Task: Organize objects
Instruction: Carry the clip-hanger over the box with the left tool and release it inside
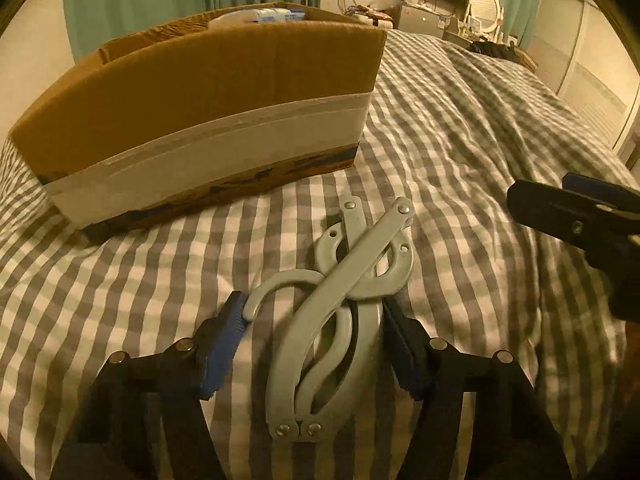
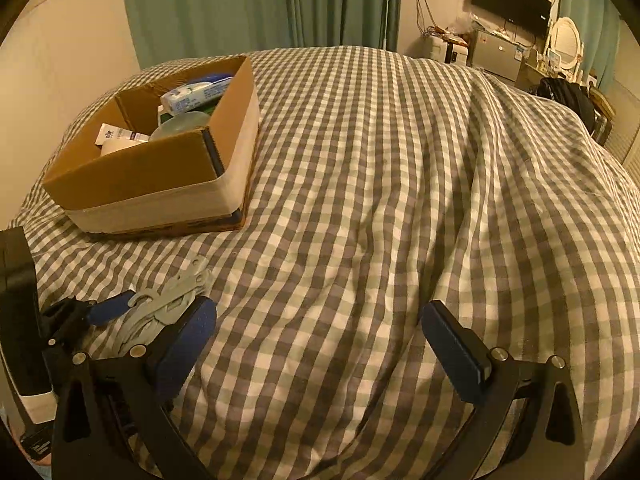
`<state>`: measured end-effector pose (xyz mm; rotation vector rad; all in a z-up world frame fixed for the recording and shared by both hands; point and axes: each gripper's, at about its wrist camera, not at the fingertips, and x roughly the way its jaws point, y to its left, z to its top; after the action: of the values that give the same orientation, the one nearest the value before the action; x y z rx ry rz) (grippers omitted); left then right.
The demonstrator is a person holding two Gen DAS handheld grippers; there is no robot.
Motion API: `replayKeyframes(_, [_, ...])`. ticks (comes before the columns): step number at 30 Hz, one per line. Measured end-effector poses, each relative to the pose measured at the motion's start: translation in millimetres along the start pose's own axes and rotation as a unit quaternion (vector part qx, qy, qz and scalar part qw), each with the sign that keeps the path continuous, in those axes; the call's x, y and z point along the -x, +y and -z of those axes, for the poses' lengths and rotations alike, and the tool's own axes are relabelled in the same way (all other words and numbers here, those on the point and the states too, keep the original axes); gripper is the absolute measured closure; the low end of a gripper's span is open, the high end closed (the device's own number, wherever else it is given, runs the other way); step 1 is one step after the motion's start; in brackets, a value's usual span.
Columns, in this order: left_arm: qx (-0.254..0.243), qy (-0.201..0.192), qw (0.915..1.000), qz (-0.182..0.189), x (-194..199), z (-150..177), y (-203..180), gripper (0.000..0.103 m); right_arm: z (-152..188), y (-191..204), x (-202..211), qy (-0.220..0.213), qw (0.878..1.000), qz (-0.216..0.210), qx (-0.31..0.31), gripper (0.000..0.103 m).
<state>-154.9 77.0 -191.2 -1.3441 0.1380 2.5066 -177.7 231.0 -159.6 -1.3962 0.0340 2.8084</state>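
A grey folding metal hanger point(image 1: 340, 312) lies on the checked bed cover between the blue pads of my left gripper point(image 1: 314, 312). The pads touch its sides, so the gripper is shut on it. It also shows at the left of the right wrist view point(image 2: 168, 304), with the left gripper point(image 2: 156, 306) around it. My right gripper point(image 2: 320, 320) is open and empty above the bed cover. It shows at the right edge of the left wrist view point(image 1: 576, 216). An open cardboard box point(image 1: 208, 92) stands just beyond the hanger. It holds tubes and bottles point(image 2: 192, 96).
The grey-and-white checked bed cover point(image 2: 380, 180) spreads wide to the right of the box point(image 2: 160, 184). Green curtains point(image 2: 260, 4) hang behind. A TV point(image 2: 510, 0), a small fridge point(image 2: 496, 56) and a mirror point(image 2: 566, 42) stand at the far right.
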Motion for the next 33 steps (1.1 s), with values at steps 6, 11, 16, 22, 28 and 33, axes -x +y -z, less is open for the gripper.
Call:
replayKeyframes(6, [0.007,0.011,0.9999,0.004,18,8,10,0.037,5,5,14,-0.012,1.000,0.003,0.004,0.000])
replayKeyframes(11, [0.023,0.011,0.9996,0.009,29,17,19,0.037,8,13,21,-0.016,1.000,0.000,0.014,0.000])
replayKeyframes(16, [0.039,-0.018,0.9990,0.015,52,6,27,0.037,10,20,26,-0.017,1.000,-0.005,0.024,0.000])
replayKeyframes(22, [0.038,-0.096,0.9946,-0.009,111,-33,40,0.037,-1,23,42,-0.037,0.999,-0.004,0.029,0.000])
replayKeyframes(28, [0.052,-0.147,0.9874,-0.028,140,-87,65,0.037,-42,25,71,-0.081,0.996,-0.019,0.035,0.000])
replayKeyframes(33, [0.063,-0.156,0.9849,-0.043,131,-122,86,0.037,-84,39,83,-0.116,0.991,-0.028,0.059,0.000])
